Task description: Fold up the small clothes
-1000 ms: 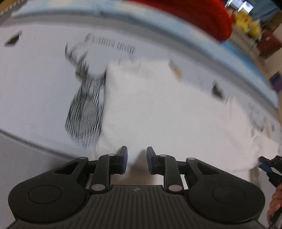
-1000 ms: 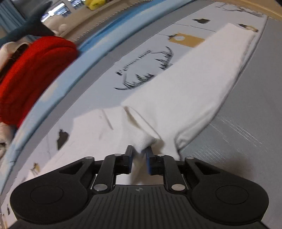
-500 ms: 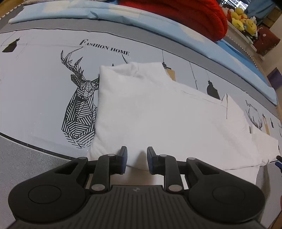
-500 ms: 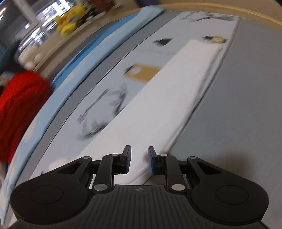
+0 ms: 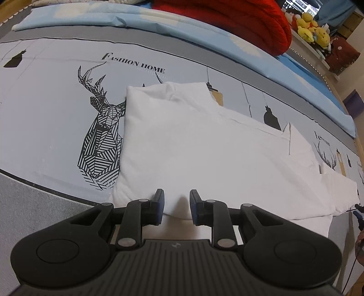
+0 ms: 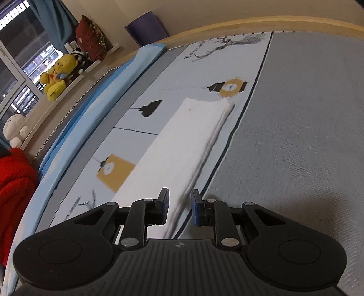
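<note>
A white garment (image 5: 204,145) lies spread flat on a bed, on a pale blue bedsheet (image 5: 56,109) printed with a black geometric deer head (image 5: 100,145) and the words "Fashion Home". The garment stretches from the deer print on the left across to the far right of the left wrist view, where a narrower part runs on toward the edge.

The left gripper (image 5: 174,206) points down at the near edge of the garment. Its two blue-padded fingers stand a little apart, with a small hump of white cloth in the gap; whether the pads touch the cloth cannot be told.

In the right wrist view, the right gripper (image 6: 179,208) hovers over the near end of a long folded strip of the white garment (image 6: 188,141), which runs away from it up the sheet to a squared end beside a yellow lamp print (image 6: 229,87). Its fingers are also slightly apart, and the blurred edge of the cloth passes between them without being clamped. Grey bed cover (image 6: 295,127) lies to the right of the strip.

Behind the bed are a red knitted blanket (image 5: 232,18) and yellow plush toys (image 6: 55,76) on a window ledge.
</note>
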`<state>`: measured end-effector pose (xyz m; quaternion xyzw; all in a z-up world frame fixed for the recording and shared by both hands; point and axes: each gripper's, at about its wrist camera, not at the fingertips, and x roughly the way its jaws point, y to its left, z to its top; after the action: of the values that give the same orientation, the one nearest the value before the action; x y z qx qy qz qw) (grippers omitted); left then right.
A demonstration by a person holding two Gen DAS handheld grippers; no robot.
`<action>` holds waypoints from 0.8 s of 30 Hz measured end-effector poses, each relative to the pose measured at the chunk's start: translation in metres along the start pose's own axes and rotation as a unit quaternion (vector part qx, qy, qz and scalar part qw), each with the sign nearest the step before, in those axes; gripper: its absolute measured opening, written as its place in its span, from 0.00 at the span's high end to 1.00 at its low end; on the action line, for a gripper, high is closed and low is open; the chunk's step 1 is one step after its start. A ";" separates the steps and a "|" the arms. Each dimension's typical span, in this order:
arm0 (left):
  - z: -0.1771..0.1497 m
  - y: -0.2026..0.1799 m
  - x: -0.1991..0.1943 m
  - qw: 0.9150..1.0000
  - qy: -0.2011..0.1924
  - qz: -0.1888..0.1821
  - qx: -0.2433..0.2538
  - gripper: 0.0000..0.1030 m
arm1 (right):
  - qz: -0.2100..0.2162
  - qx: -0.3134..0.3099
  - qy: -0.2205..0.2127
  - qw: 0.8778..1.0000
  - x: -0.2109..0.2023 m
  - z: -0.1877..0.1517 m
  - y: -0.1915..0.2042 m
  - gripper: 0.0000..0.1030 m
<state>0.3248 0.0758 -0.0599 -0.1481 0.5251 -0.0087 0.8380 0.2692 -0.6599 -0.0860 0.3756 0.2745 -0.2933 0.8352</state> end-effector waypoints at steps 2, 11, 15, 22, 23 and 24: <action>-0.001 -0.002 0.001 1.000 0.001 -0.002 0.001 0.74 | -0.010 0.008 0.004 1.000 0.008 0.001 -0.009 0.79; -0.002 -0.001 0.004 1.000 0.000 -0.001 0.003 0.74 | 0.024 0.054 -0.022 0.998 0.030 0.011 -0.028 0.79; -0.001 0.000 0.003 1.000 0.000 -0.001 0.002 0.74 | 0.029 0.064 -0.029 0.997 0.036 0.015 -0.025 0.79; 0.007 0.014 -0.011 1.000 -0.013 -0.010 -0.021 0.74 | -0.019 -0.056 -0.081 0.995 0.009 0.010 0.036 0.95; 0.008 0.016 -0.014 0.999 -0.016 -0.012 -0.025 0.74 | -0.015 -0.087 -0.101 0.991 -0.004 0.008 0.055 0.95; 0.010 0.019 -0.017 0.999 -0.019 -0.014 -0.029 0.74 | -0.007 -0.117 -0.120 0.986 -0.020 0.004 0.077 0.96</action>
<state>0.3229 0.0991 -0.0458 -0.1800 0.5067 -0.0020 0.8431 0.3103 -0.6152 -0.0346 0.2355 0.2075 -0.3076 0.8983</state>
